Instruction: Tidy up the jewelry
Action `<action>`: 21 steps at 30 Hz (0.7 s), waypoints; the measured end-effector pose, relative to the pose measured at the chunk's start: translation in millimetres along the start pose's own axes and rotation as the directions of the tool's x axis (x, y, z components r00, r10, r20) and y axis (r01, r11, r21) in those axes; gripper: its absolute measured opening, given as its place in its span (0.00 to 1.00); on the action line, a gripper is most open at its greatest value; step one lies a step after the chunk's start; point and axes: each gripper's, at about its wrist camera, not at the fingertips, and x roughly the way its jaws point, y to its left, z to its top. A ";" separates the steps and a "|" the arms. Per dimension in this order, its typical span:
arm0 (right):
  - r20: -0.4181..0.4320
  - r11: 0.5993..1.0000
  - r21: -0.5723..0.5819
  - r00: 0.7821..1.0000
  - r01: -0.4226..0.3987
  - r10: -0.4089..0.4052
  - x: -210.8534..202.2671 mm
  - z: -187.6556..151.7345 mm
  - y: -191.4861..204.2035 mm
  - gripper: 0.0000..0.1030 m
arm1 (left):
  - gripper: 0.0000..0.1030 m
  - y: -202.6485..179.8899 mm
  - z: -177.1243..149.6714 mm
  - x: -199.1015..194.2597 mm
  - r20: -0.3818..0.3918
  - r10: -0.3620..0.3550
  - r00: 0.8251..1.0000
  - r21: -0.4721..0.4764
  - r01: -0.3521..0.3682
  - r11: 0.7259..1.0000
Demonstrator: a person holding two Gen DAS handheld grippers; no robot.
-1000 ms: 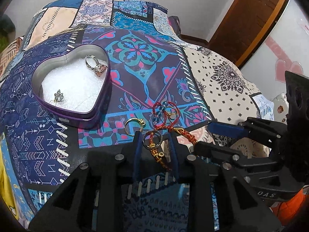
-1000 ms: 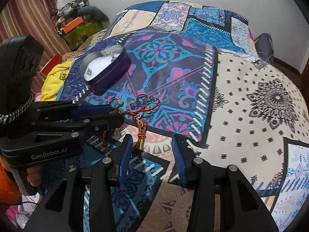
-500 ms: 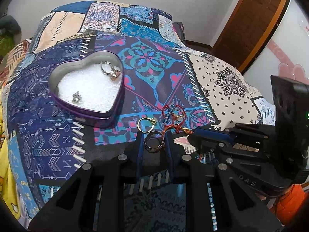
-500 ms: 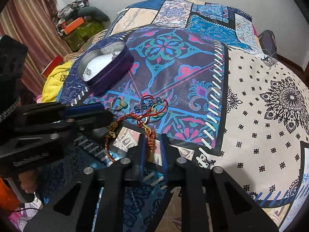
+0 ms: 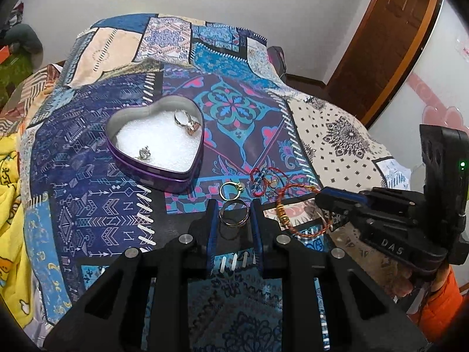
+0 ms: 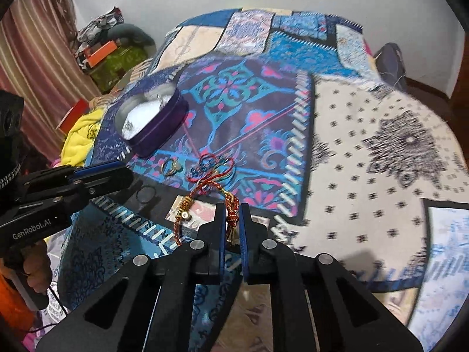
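A purple heart-shaped tin (image 5: 176, 179) lined with white foam sits on the patterned bedspread and holds two rings (image 5: 185, 121) and a small silver piece (image 5: 144, 153). My left gripper (image 5: 233, 214) is shut on a silver ring (image 5: 234, 216), lifted just above the cloth. A gold ring (image 5: 231, 190) lies just beyond it. My right gripper (image 6: 233, 220) is shut on a red and gold braided bracelet (image 6: 205, 193), whose loop trails left. A red cord bracelet with blue beads (image 6: 212, 167) lies ahead. The tin also shows in the right wrist view (image 6: 164, 123).
A yellow blanket (image 5: 8, 205) lies at the bed's left edge. Boxes and bags (image 6: 105, 50) are piled by the striped curtain. A wooden door (image 5: 390, 44) stands at the far right. The cream patterned part of the spread (image 6: 381, 146) lies to the right.
Both grippers have closed and lifted: the left on the silver ring, the right on the braided bracelet, pulling it toward me. The left gripper has drawn back from the tin.
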 end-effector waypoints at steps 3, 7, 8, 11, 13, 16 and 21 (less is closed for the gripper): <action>0.030 1.000 -0.004 0.999 0.016 -0.015 -11.9 3.3 0.8 0.07 | 0.20 -0.8 0.9 -7.0 0.013 0.000 1.000 0.001 0.000 1.000; 0.064 1.000 -0.011 0.998 0.029 -0.028 -23.3 10.1 4.3 0.07 | 0.20 -1.2 1.6 -17.9 0.035 0.002 0.999 0.001 -0.002 1.000; 0.072 1.000 -0.013 0.997 0.029 -0.028 -26.0 12.0 5.5 0.07 | 0.20 -1.0 1.7 -20.5 0.040 0.004 0.999 0.002 -0.004 1.000; 0.099 0.999 -0.020 0.995 0.031 -0.029 -33.7 18.3 10.3 0.07 | 0.20 -0.2 2.3 -28.0 0.055 0.008 0.998 0.002 -0.008 1.000; 0.114 0.999 -0.026 0.993 0.031 -0.027 -37.8 21.2 13.6 0.07 | 0.20 0.7 2.9 -31.9 0.063 0.011 0.998 0.002 -0.011 1.000; 0.139 0.999 -0.038 0.990 0.027 -0.022 -44.4 26.9 20.1 0.07 | 0.20 3.1 4.0 -39.3 0.081 0.021 0.996 0.005 -0.021 1.000; 0.174 0.998 -0.068 0.985 0.015 -0.003 -49.7 40.1 32.0 0.07 | 0.20 10.0 7.2 -53.7 0.118 0.034 0.992 -0.001 -0.034 0.999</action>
